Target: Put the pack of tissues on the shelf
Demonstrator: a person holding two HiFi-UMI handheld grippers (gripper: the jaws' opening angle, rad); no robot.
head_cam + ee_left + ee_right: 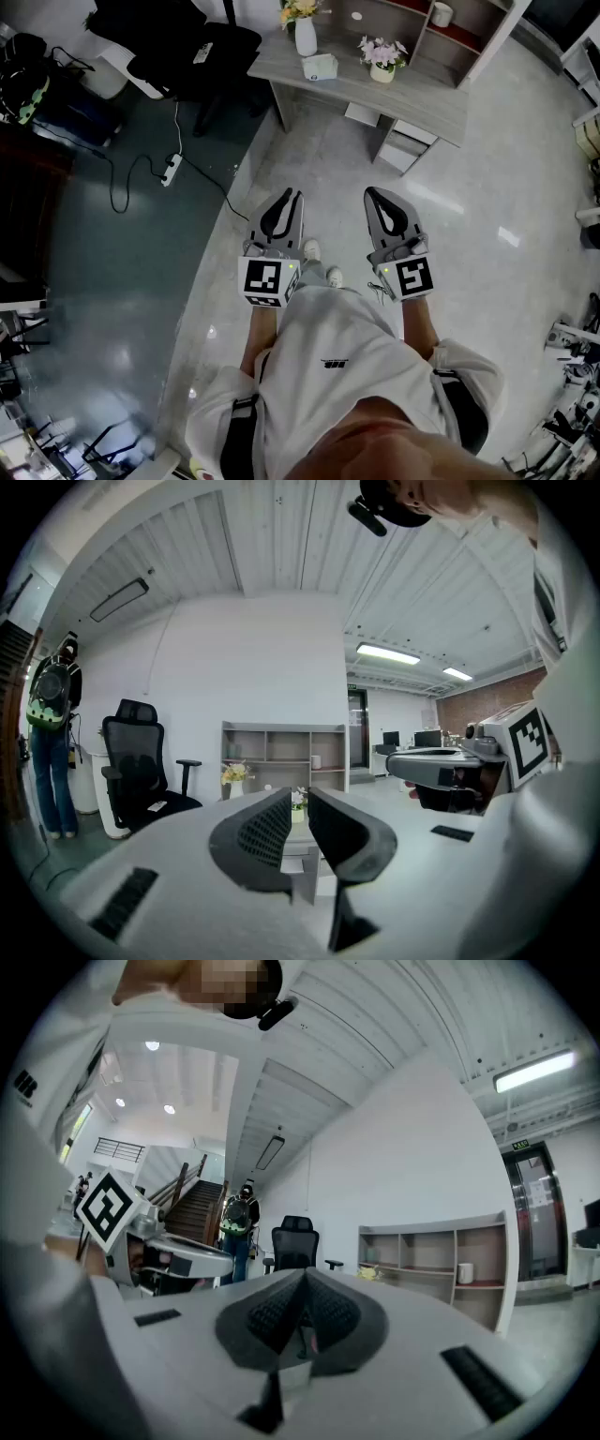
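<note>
I can read no words or numbers; the black mark (335, 364) on my shirt (352, 403), behind my right hand-held gripper (373, 194), is illegible.

Ahead of me a grey desk (427, 103) carries a white vase (306, 37) of yellow flowers and, to its right, a small pot of pink flowers (382, 58). A black office chair (183, 42) stands left of the desk. A white power strip (170, 170) lies on the floor (309, 159). A person with a backpack (52, 728) stands left of the chair.
</note>
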